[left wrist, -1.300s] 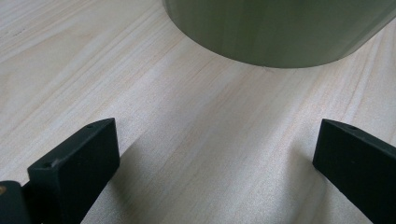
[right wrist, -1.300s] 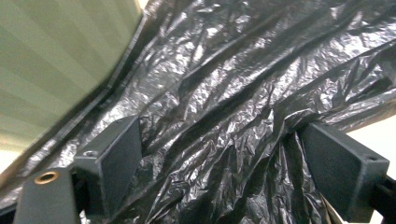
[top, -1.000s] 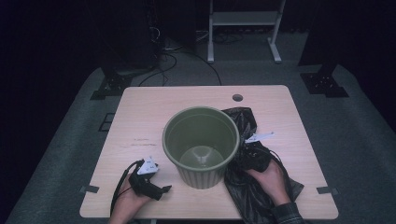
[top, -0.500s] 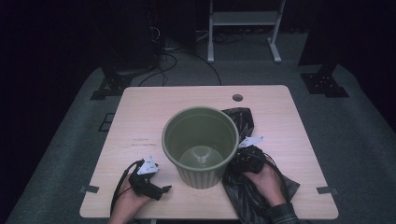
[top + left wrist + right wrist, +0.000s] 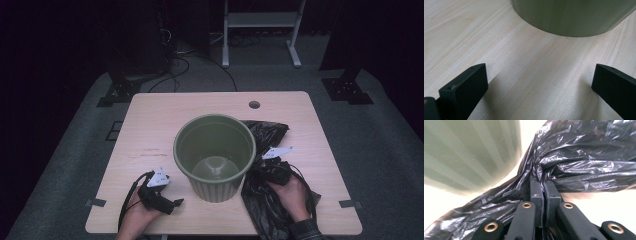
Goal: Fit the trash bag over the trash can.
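Observation:
A ribbed green bin (image 5: 215,192) stands open-topped at the middle of the table, its wall close in the left gripper view (image 5: 574,17) and the right gripper view (image 5: 469,152). A crumpled black plastic bag (image 5: 267,131) lies against the bin's right side. My right gripper (image 5: 262,169) sits low on the bag beside the bin. Its jaws have just been closing and now pinch a fold of the bag (image 5: 586,170), the right gripper (image 5: 543,185) shut on it. My left gripper (image 5: 178,201) rests on the table front left of the bin, jaws wide apart (image 5: 539,72) with bare wood between them.
The light wooden table (image 5: 150,130) has a round cable hole (image 5: 254,104) near its far edge. Beyond the table, on the grey floor, are a white stand (image 5: 260,30), dark equipment and cables (image 5: 175,55).
My right gripper's jaws have closed onto a fold of the black bag, with the hand shifting only slightly. The left hand and the bin have stayed where they were.

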Tool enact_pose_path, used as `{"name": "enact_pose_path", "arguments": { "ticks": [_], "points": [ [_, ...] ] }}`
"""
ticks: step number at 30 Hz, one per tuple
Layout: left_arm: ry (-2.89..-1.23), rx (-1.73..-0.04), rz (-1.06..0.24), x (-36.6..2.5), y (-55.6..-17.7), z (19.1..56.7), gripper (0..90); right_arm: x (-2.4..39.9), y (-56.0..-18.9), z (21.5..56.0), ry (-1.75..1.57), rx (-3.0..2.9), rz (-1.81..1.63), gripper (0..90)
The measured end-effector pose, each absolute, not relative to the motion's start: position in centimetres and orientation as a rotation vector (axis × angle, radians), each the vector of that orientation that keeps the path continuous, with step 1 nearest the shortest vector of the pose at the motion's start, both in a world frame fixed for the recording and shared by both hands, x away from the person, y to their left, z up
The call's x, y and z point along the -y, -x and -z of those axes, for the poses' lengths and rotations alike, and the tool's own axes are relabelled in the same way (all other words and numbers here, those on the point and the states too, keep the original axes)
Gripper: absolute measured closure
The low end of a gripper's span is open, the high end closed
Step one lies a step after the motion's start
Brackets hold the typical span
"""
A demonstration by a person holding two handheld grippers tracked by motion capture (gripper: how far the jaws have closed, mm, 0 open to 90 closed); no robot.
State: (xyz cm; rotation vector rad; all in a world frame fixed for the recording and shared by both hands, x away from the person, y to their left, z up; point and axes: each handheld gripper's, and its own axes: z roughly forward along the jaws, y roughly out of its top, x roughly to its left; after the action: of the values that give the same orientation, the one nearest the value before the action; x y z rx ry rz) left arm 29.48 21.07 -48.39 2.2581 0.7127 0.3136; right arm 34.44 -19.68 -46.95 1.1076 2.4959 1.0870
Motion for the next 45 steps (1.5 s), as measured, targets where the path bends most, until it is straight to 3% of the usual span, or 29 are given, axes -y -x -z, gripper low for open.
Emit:
{"name": "enact_pose_path", "arguments": {
  "ticks": [21, 45],
  "points": [
    [-2.258, -0.711, -0.316, -21.1, -29.5, 48.4, 0.0, 21.5, -30.5, 37.7, -0.769, -2.55, -1.387, 87.9],
    [-2.261, -0.71, -0.314, -21.1, -29.5, 48.4, 0.0, 21.6, -28.2, 30.2, -0.409, -2.58, -1.594, 87.8]
  ]
}}
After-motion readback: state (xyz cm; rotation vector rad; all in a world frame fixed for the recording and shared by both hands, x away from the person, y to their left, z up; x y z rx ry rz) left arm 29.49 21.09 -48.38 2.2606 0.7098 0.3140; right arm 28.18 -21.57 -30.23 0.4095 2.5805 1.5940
